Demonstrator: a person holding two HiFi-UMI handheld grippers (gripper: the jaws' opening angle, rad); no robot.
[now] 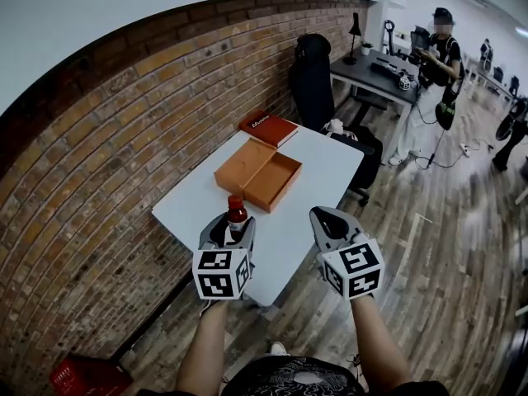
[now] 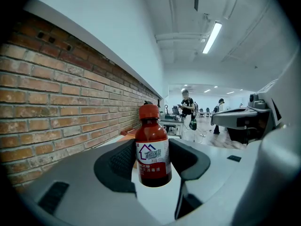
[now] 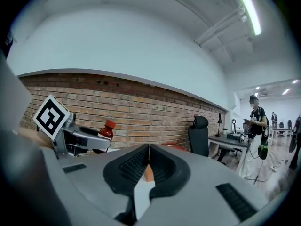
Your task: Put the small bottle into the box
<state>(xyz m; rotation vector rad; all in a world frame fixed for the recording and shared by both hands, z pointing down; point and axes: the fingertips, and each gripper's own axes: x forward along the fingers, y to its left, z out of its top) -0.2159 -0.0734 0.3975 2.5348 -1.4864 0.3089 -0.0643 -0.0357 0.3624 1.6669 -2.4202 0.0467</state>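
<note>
The left gripper [image 1: 231, 231] has its two dark padded jaws clamped on the small bottle [image 1: 237, 213], one pad on each side of the white label, and holds it upright. The bottle is dark reddish-brown with a red cap (the label print is too small to read). In the head view it sits above the near end of the white table [image 1: 318, 172], close to the edge. The box [image 1: 276, 182] lies further along the same table, well apart from the bottle: an orange tray, open, with its lid [image 1: 242, 165] folded flat beside it on the side toward the brick wall [image 1: 99, 163]. Just beyond the lid, at the far corner, rests a flat red case [image 1: 268, 129]. The right gripper [image 1: 323, 219] is held beside the left one with its jaws pressed together and nothing between them. A black office chair [image 1: 312, 77] stands past the table, and a person [image 1: 433, 73] stands by a dark desk [image 1: 375, 73] further back.
</note>
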